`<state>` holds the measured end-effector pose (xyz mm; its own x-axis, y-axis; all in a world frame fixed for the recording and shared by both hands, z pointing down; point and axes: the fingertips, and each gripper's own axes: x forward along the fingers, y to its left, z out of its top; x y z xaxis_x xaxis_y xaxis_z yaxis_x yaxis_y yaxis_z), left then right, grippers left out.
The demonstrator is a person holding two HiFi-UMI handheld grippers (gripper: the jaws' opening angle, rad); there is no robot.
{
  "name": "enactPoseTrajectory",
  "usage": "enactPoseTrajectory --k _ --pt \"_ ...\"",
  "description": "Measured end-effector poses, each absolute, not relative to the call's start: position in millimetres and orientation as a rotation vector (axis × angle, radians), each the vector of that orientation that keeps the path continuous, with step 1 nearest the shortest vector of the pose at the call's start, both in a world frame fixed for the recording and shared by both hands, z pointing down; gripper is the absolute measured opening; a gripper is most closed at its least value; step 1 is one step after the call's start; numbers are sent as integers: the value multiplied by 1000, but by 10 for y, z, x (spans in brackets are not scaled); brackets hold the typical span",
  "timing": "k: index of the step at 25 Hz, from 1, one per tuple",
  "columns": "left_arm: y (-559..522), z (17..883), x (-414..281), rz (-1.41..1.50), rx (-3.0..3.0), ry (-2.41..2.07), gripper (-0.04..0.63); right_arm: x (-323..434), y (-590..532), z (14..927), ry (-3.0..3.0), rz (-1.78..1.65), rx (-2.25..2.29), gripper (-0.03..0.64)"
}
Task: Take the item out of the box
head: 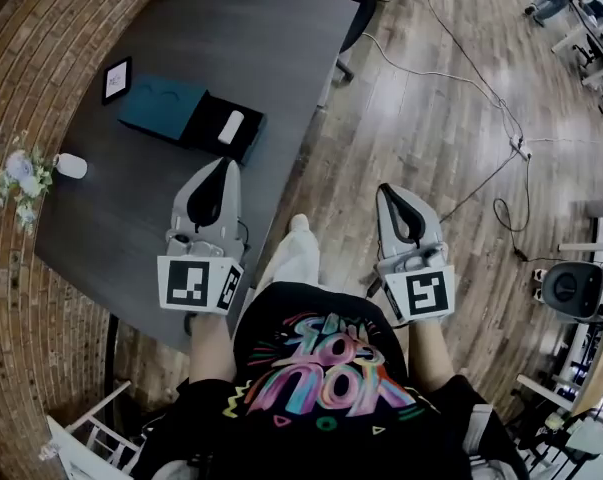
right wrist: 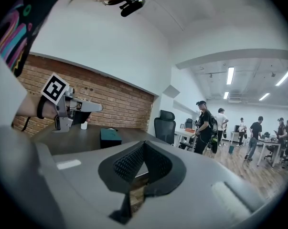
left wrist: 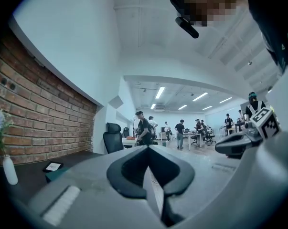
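Observation:
A teal box (head: 162, 107) lies on the dark table (head: 251, 38) with its black tray (head: 243, 144) slid out toward me. A white oblong item (head: 231, 126) rests in that tray. My left gripper (head: 224, 164) hovers over the table just short of the tray, jaws together and empty. My right gripper (head: 387, 191) hangs off the table's right edge, above the wooden floor, shut and empty. In the right gripper view the box (right wrist: 110, 137) shows as a teal block beyond the shut right gripper (right wrist: 144, 145), with the left gripper (right wrist: 97, 107) to its left.
A small framed card (head: 116, 80) stands behind the box. A white vase (head: 71, 165) with flowers sits at the table's left edge by the brick wall. Cables (head: 481, 88) run across the floor on the right. An office chair (left wrist: 113, 140) and several people stand far off.

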<state>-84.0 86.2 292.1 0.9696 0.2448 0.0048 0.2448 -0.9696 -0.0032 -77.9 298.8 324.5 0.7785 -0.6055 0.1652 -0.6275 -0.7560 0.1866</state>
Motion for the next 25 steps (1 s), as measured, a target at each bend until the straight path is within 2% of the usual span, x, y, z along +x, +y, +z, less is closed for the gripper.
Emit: enactPoseTrajectory --k 7,13,25 --pt "643 2876 -23 -23 -3104 -397 0 103 2646 3193 -1016 143 2728 0" --pt "52 2896 307 -24 -3140 -238 0 648 2137 3123 -1098 141 2656 0" --pt "-873 3127 65 -81 -3182 191 1 1067 1191 3186 -1359 146 2511 0"
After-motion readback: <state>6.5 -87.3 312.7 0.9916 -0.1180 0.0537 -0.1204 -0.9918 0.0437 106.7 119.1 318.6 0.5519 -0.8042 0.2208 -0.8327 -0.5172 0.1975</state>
